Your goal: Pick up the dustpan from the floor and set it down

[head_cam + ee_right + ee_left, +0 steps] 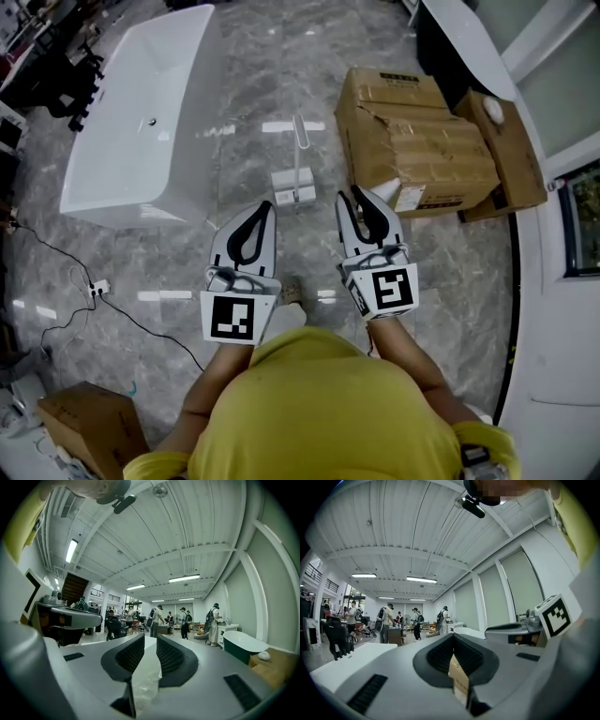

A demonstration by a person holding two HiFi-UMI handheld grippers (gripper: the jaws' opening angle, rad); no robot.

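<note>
A white dustpan with a tall upright handle stands on the grey marble floor, just ahead of and between my two grippers. In the head view my left gripper is at the dustpan's near left, its fingertips meeting and nothing in them. My right gripper is at the dustpan's near right, apart from it. In the left gripper view the left gripper has its jaw tips together. In the right gripper view the right gripper shows a narrow gap between its pads, which hold nothing. Neither gripper view shows the dustpan.
A white bathtub lies at the far left. Large cardboard boxes are stacked at the far right. A smaller box sits near left, beside a black cable and a power strip. Several people stand far off.
</note>
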